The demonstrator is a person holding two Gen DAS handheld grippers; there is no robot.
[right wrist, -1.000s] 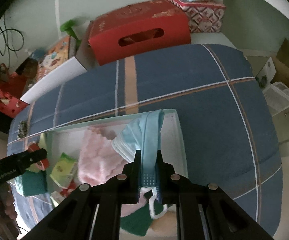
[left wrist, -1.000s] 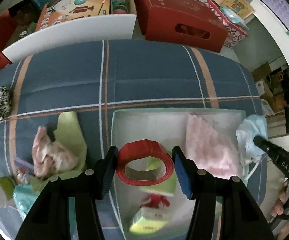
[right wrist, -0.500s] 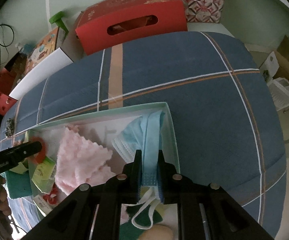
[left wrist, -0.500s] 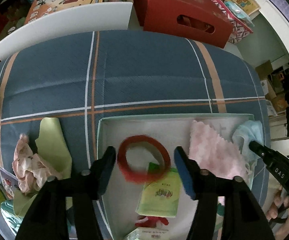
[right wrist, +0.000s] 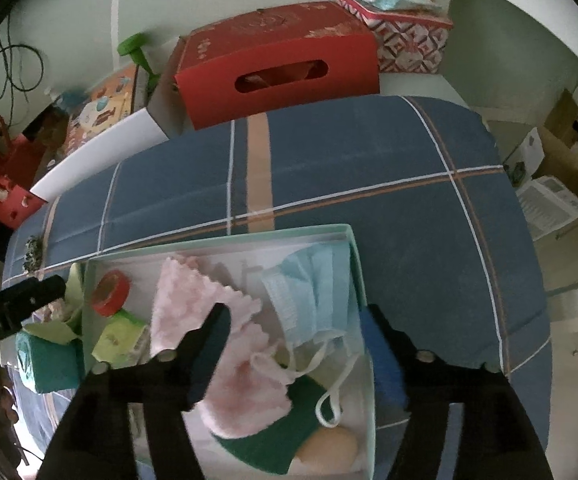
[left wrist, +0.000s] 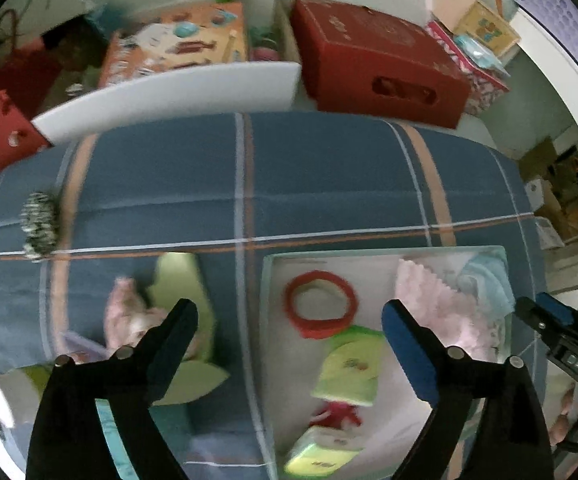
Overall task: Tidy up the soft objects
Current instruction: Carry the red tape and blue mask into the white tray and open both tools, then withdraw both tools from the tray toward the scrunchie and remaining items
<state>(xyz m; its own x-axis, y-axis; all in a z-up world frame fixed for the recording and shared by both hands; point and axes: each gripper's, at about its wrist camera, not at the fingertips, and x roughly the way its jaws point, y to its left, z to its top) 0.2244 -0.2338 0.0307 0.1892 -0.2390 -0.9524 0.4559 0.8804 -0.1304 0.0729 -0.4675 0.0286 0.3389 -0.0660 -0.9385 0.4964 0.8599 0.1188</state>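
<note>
Blue plaid cloth (right wrist: 389, 152) covers the surface, pale green box (right wrist: 351, 248) sitting on it. Your left gripper (left wrist: 289, 320) has just spread wide, nothing pinched; the red tape ring (left wrist: 320, 303) lies free in the box beneath. Your right gripper (right wrist: 295, 320) has just opened too, with the blue face mask (right wrist: 313, 284) dropped inside, beside the pink cloth (right wrist: 193, 304).

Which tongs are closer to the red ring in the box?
Left. The left tongs hang open right over the red ring. The right tongs are open over the blue face mask, at the box's other end.
</note>
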